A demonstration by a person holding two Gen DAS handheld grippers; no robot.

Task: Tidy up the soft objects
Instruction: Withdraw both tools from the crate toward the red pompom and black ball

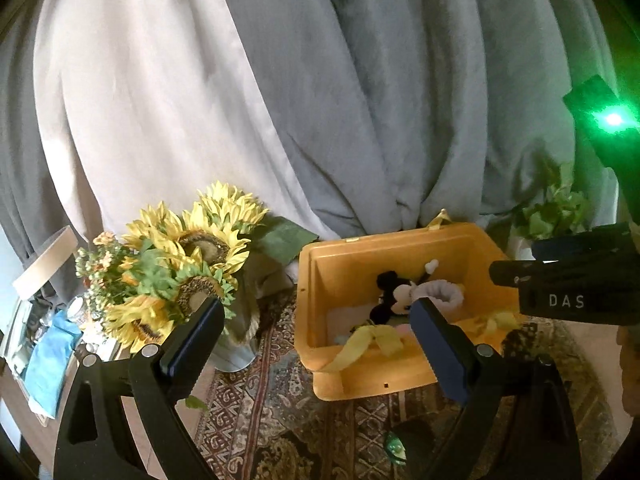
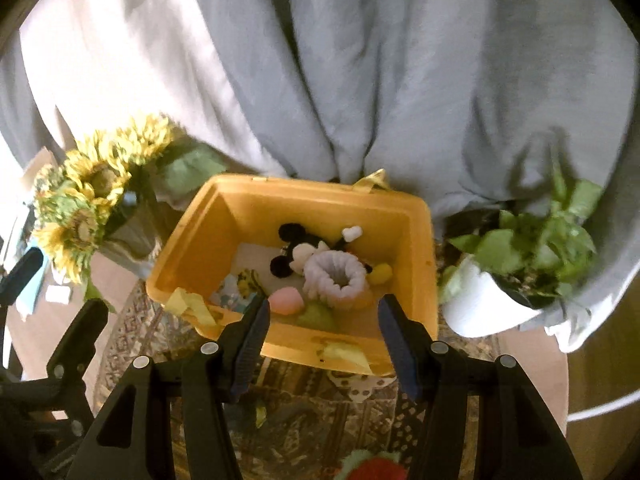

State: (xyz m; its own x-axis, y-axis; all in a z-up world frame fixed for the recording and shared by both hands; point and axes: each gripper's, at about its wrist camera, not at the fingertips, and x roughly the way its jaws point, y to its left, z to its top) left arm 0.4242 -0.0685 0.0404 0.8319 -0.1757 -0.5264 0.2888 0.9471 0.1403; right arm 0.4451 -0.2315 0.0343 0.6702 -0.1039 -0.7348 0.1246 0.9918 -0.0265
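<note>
A yellow plastic bin (image 1: 400, 380) (image 2: 224, 216) stands on a patterned rug. Inside lie a Mickey Mouse plush (image 1: 394, 294) (image 2: 298, 254), a white ruffled soft piece (image 2: 336, 276), a pink soft toy (image 2: 282, 300), a green one (image 2: 318, 316) and a yellow one (image 2: 380, 274). My left gripper (image 1: 316, 340) is open and empty, in front of the bin's left part. My right gripper (image 2: 324, 320) is open and empty, just above the bin's near rim; its body shows in the left wrist view (image 1: 568, 284). A red and green soft toy (image 2: 372, 466) lies on the rug below the right gripper.
A vase of sunflowers (image 1: 180, 260) (image 2: 88, 200) stands left of the bin. A potted green plant (image 2: 532, 256) (image 1: 556, 208) in a white pot stands to its right. Grey and white curtains (image 1: 320, 100) hang behind. Clutter with a blue cloth (image 1: 52, 352) lies at far left.
</note>
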